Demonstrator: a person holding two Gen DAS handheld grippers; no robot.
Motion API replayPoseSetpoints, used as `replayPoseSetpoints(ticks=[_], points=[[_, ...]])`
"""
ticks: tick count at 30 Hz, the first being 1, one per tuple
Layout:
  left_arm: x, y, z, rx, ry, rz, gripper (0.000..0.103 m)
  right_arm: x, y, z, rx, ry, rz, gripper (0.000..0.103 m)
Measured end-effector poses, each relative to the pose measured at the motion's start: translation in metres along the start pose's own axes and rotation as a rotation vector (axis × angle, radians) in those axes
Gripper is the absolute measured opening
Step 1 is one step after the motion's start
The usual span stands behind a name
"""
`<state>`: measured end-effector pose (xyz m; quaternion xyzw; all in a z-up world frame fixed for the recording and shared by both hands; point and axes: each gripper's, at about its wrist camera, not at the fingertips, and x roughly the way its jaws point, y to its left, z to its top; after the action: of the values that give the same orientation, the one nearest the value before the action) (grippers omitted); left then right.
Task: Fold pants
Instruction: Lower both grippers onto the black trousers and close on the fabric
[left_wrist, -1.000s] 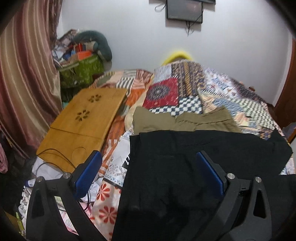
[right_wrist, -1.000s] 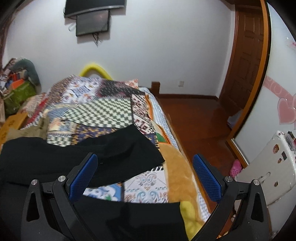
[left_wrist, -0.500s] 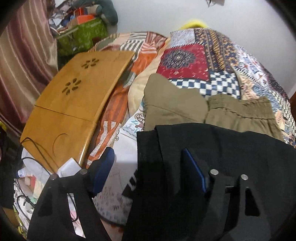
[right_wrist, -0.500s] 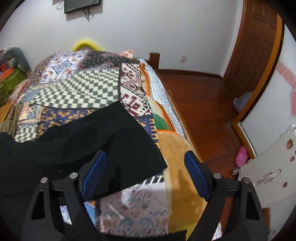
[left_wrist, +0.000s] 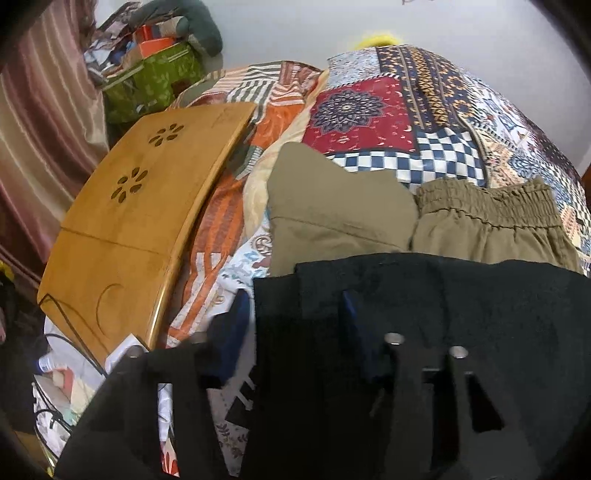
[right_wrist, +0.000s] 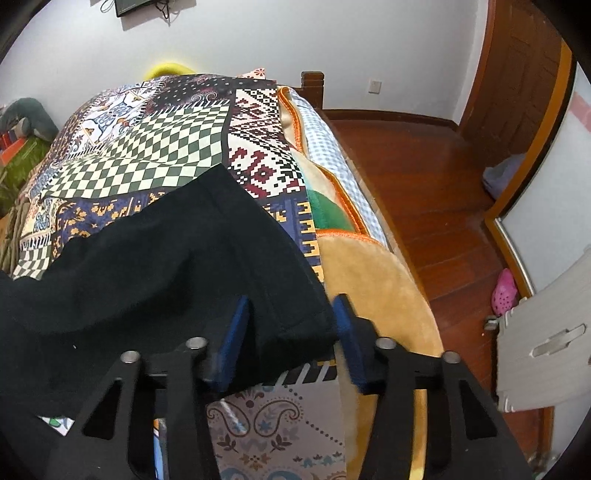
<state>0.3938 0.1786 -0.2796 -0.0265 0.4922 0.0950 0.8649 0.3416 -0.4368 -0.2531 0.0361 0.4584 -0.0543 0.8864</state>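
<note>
The black pants (left_wrist: 461, 314) lie flat on the patchwork quilt (left_wrist: 406, 110), filling the bottom of the left wrist view. My left gripper (left_wrist: 293, 297) hangs low over their left corner. Its jaws are closing, one blue pad just off the cloth's edge and the other on top of the cloth. In the right wrist view the black pants (right_wrist: 166, 266) end in a corner that lies between the blue pads of my right gripper (right_wrist: 291, 301). Those jaws are closing too, with a gap still left. Neither pair of pads pinches the cloth.
Folded olive pants (left_wrist: 332, 214) lie just beyond the black ones. A wooden lap table (left_wrist: 140, 206) rests at the bed's left, with a green bag (left_wrist: 155, 81) and a curtain (left_wrist: 33, 140) behind. Right of the bed are wooden floor (right_wrist: 424, 184), a pink shoe (right_wrist: 504, 291) and a white plastic panel (right_wrist: 546, 339).
Both grippers came down and forward onto the black pants. Their jaws narrowed from wide open around the left and right corners.
</note>
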Motion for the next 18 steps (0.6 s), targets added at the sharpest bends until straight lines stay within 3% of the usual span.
replayPoseSetpoints(ticks=[1,3,5,8,18], points=[[-0.001,-0.002,0.000,0.011,0.002,-0.010,0.030,-0.001,0.000,0.001,-0.007,-0.004,-0.015,0.027],[-0.003,-0.008,0.000,0.023,-0.008,-0.014,0.023,-0.004,-0.002,-0.001,-0.013,-0.010,-0.023,0.021],[-0.007,-0.011,-0.001,0.048,-0.022,0.030,0.009,-0.006,0.000,0.000,-0.023,-0.012,-0.029,0.014],[-0.011,-0.005,-0.002,0.040,-0.024,0.020,0.004,-0.013,-0.002,-0.001,-0.041,-0.018,-0.042,0.010],[-0.020,0.015,-0.010,-0.006,-0.017,0.010,0.003,-0.023,-0.023,-0.045,-0.011,0.060,-0.027,0.009]])
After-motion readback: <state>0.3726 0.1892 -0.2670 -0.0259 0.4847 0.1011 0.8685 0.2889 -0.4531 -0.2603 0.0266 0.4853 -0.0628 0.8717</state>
